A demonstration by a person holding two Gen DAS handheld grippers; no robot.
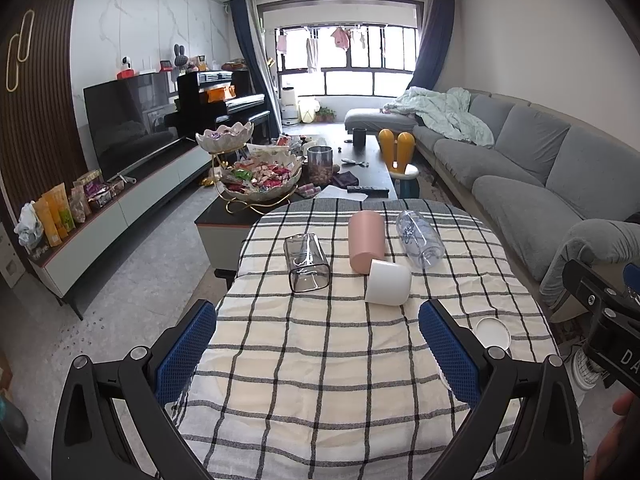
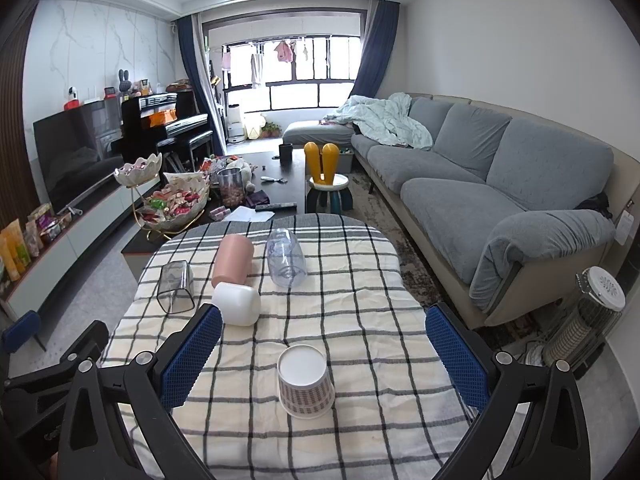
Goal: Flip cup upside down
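Grey sofa; bright window

A table draped in a cream cloth with a dark check is seen from its near edge. A paper cup is stood upside down at the centre; at 11 o'clock a white cup is laid touching a pink cup. A smoky square tumbler is laid at 10 o'clock, a clear bottle at 12.
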